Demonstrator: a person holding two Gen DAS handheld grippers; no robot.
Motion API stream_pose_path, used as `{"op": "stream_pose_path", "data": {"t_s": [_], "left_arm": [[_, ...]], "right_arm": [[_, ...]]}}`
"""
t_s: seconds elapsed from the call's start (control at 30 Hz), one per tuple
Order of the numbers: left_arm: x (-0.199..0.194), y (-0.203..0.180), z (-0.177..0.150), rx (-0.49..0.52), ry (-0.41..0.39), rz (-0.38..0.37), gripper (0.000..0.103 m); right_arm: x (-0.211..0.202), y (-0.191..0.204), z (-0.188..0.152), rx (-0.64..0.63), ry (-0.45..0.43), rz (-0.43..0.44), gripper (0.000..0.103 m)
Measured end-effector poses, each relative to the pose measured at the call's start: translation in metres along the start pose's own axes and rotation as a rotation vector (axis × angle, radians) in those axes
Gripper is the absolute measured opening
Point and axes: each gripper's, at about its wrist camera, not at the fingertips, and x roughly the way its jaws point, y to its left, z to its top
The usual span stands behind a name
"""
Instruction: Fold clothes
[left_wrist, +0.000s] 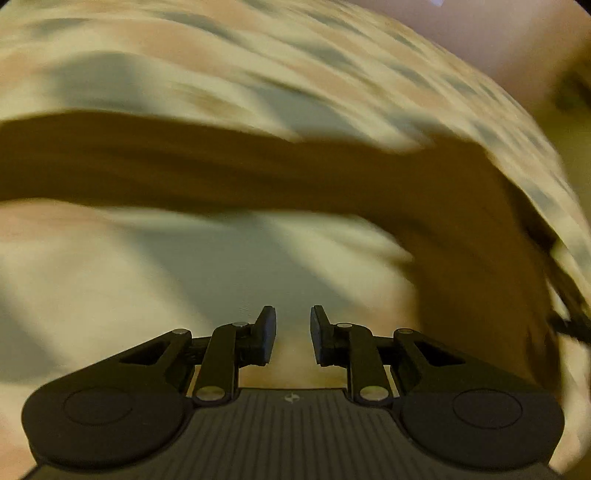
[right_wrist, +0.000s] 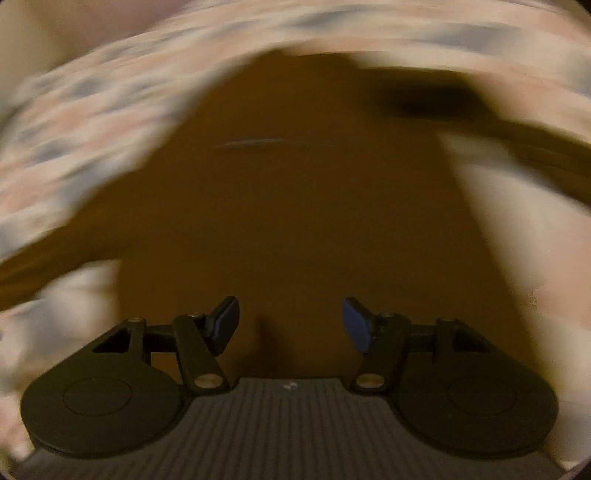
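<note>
Open right gripper (right_wrist: 291, 325), brown garment (right_wrist: 295, 206), no legible writing

Brown garment (right_wrist: 295, 206) spread wide ahead, patterned bedding (left_wrist: 258, 55) bare beyond it, nothing upright in the way

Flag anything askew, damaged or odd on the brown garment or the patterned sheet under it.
Nothing stands out. The plain brown garment lies on the pink, cream and blue patterned sheet, one sleeve stretched sideways. Both views are heavily blurred, so small creases or stains cannot be judged.
</note>
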Motion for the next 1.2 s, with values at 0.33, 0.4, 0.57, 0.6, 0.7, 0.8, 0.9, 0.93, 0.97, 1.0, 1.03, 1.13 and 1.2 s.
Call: {"op": "stream_pose_path", "data": {"t_s": [0.33, 0.4, 0.57, 0.6, 0.7, 0.8, 0.9, 0.93, 0.97, 1.0, 1.03, 1.13, 1.2], "left_arm": [[0.095, -0.286, -0.063, 0.2, 0.084, -0.19, 0.026], [0.105, -0.318, -0.07, 0.204, 0.079, -0.178, 0.026], [0.118, -0.365, -0.081, 0.19, 0.098, -0.169, 0.029], [0.12, -0.374, -0.082, 0.205, 0.11, -0.174, 0.029], [0.119, -0.397, -0.088, 0.28, 0.129, -0.188, 0.031], [0.115, -0.404, -0.102, 0.299, 0.161, -0.2, 0.036], [0.113, -0.397, -0.118, 0.295, 0.205, -0.171, 0.036], [0.114, -0.394, -0.123, 0.295, 0.22, -0.151, 0.036], [0.117, -0.393, -0.125, 0.295, 0.229, -0.142, 0.036], [0.118, -0.391, -0.127, 0.292, 0.236, -0.14, 0.036], [0.118, -0.388, -0.128, 0.286, 0.238, -0.139, 0.036], [0.119, -0.384, -0.126, 0.276, 0.234, -0.135, 0.036], [0.12, -0.381, -0.123, 0.266, 0.23, -0.129, 0.038]], "right_arm": [[-0.055, -0.323, 0.04, 0.453, -0.223, 0.03, 0.063], [-0.042, -0.351, 0.062, 0.372, -0.198, -0.012, 0.07], [0.016, -0.389, 0.094, 0.361, -0.109, 0.094, 0.057], [0.022, -0.388, 0.099, 0.351, -0.094, 0.143, 0.008], [0.004, -0.376, 0.126, 0.274, -0.121, 0.202, 0.008], [-0.053, -0.36, 0.163, 0.114, -0.251, 0.21, 0.008], [-0.115, -0.351, 0.198, -0.021, -0.382, 0.204, 0.008], [-0.128, -0.351, 0.204, -0.046, -0.394, 0.16, 0.007], [-0.135, -0.352, 0.209, -0.053, -0.38, 0.089, 0.007], [-0.136, -0.356, 0.212, -0.051, -0.359, 0.016, 0.007], [-0.13, -0.364, 0.213, -0.035, -0.331, -0.06, 0.007], [-0.111, -0.396, 0.212, 0.038, -0.25, -0.152, 0.007], [-0.105, -0.406, 0.215, 0.029, -0.236, -0.173, 0.007]]}}
